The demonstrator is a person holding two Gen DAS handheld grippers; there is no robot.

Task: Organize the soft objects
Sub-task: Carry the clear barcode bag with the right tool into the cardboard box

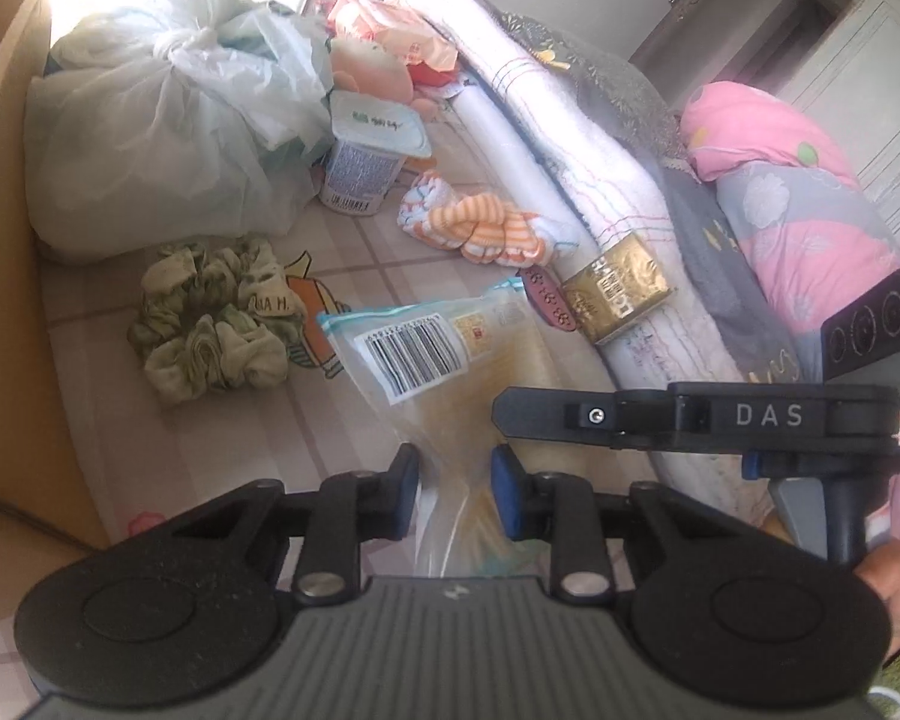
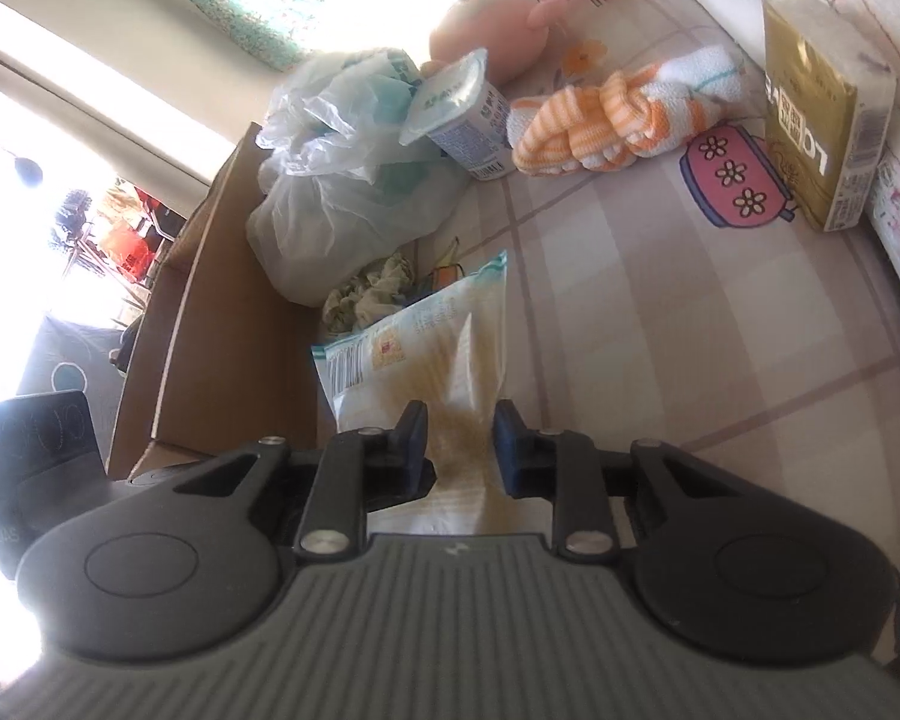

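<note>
Sorting barely begun: both grippers' fingers, left gripper and right gripper, spread around the clear bag; neither visibly clenched; scrunchie and striped cloth lie loose on the bed.

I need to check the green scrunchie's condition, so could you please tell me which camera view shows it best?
The left wrist view: the green scrunchie lies fully exposed on the patterned sheet. In the right wrist view only a crumpled sliver shows, hidden behind the zip bag.
</note>
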